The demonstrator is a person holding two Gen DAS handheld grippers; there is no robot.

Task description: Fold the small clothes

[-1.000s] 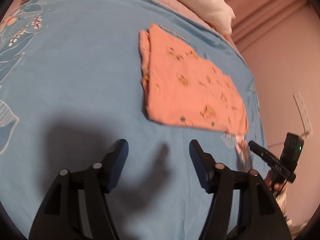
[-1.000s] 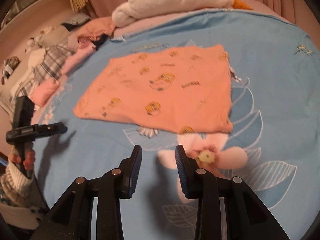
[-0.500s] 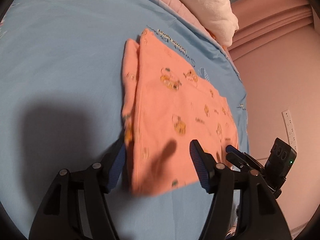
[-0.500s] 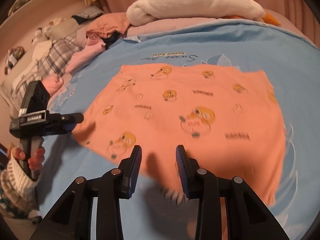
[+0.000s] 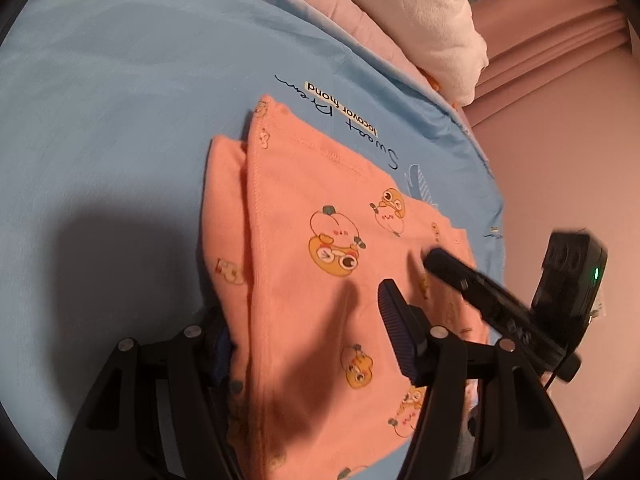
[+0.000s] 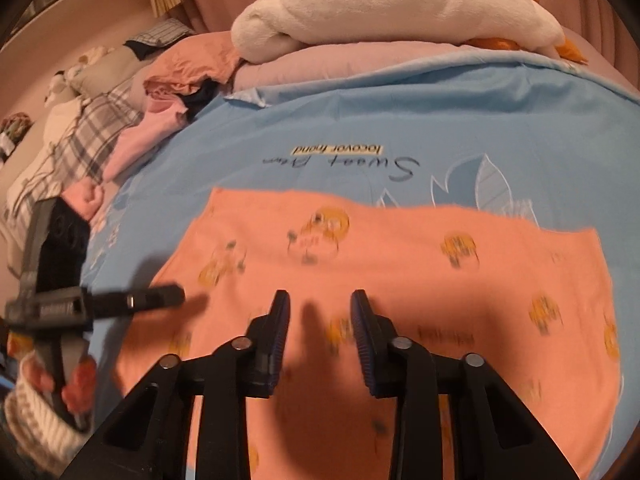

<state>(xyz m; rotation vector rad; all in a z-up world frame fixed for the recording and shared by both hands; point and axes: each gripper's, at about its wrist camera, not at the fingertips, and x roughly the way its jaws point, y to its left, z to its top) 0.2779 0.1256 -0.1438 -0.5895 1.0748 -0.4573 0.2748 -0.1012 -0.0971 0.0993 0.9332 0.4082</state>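
**Left wrist view: both grippers now over the orange garment**

Left wrist view shows the orange garment (image 5: pixel 320 280) lying flat on the blue bed sheet (image 5: pixel 120 120), with the left gripper (image 5: pixel 308 328) straddling its near left edge. A second ago the cloth lay well ahead of both tools; now each has come forward until the fabric fills the space at its fingertips. The left jaws have just been closing a little yet stand open, one finger partly hidden behind the doubled left border, the other finger (image 5: pixel 394 332) above the printed face; nothing is pinched. In the right wrist view the right gripper (image 6: pixel 320 328) hovers over the near middle of the garment (image 6: pixel 400 300), its jaws narrowed in the last moment but with a clear gap and no cloth caught between them. To my reading, the approach is over and the pick of the near edge comes next, so the fold itself has not begun.

The garment is a rough rectangle, already doubled along its left side. Seen from the right gripper its long axis runs left to right across the bed, the far edge lying just short of the sheet's printed lettering (image 6: pixel 340 160). The white plush toy (image 6: pixel 400 4) sits well beyond, on the far pillows.
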